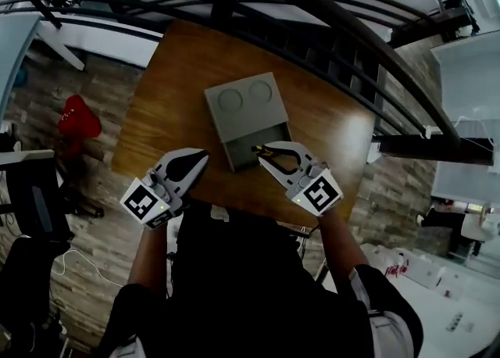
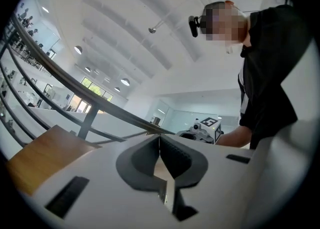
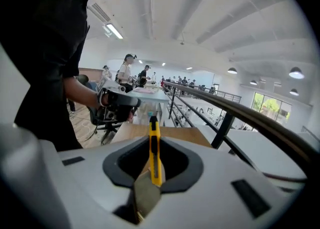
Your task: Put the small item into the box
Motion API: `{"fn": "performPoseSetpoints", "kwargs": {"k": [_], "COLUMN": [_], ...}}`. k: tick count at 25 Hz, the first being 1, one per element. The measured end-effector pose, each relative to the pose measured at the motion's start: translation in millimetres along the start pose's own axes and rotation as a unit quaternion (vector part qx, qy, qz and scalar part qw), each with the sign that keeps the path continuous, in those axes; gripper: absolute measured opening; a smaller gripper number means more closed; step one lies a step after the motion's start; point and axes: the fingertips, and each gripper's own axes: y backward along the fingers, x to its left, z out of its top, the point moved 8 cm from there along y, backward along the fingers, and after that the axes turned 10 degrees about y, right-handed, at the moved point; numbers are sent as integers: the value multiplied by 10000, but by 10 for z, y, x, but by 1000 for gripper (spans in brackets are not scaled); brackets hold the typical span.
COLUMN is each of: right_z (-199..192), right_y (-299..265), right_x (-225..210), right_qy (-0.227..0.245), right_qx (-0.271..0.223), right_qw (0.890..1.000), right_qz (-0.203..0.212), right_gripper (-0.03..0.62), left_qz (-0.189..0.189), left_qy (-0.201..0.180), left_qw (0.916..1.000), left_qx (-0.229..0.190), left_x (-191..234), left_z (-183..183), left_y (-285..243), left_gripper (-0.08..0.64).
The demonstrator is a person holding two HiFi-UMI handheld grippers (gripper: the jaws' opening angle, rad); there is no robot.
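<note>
A dark railing (image 1: 336,16) is being seen curving past the far side of the wooden counter (image 1: 176,83). On the middle of the counter a grey box (image 1: 244,102) is being shown lying flat, with two round recesses in its far half and an open compartment in its near half. The left gripper (image 1: 201,156) is being held at the near edge of the counter, just left of the box and apart from it; in the left gripper view its jaws (image 2: 159,148) are being kept clenched together with nothing between them. The right gripper (image 1: 264,153) is being held at the near right corner of the box, and its jaws are being kept closed on a small yellow utility knife (image 3: 154,145). The knife is being held upright between them, its tip reaching over the edge of the open compartment (image 1: 256,148); whether it is touching the box cannot be told.
</note>
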Motion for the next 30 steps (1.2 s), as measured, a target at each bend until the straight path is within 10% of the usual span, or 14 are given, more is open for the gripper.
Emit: {"fn": "performPoseSetpoints", "kwargs": {"k": [30], "right_z": [-1352], "right_y": [-1180], "right_x": [402], "right_qy": [936], "right_qx": [1656], "right_qw": [9684], "right_qz": [1615], "right_gripper": [71], "left_qz": [457], "left_qy": [846], "left_qw": [9953], "left_qx": [145], "left_x": [187], "left_z": [-800], "left_y": [277], "left_gripper": [17]}}
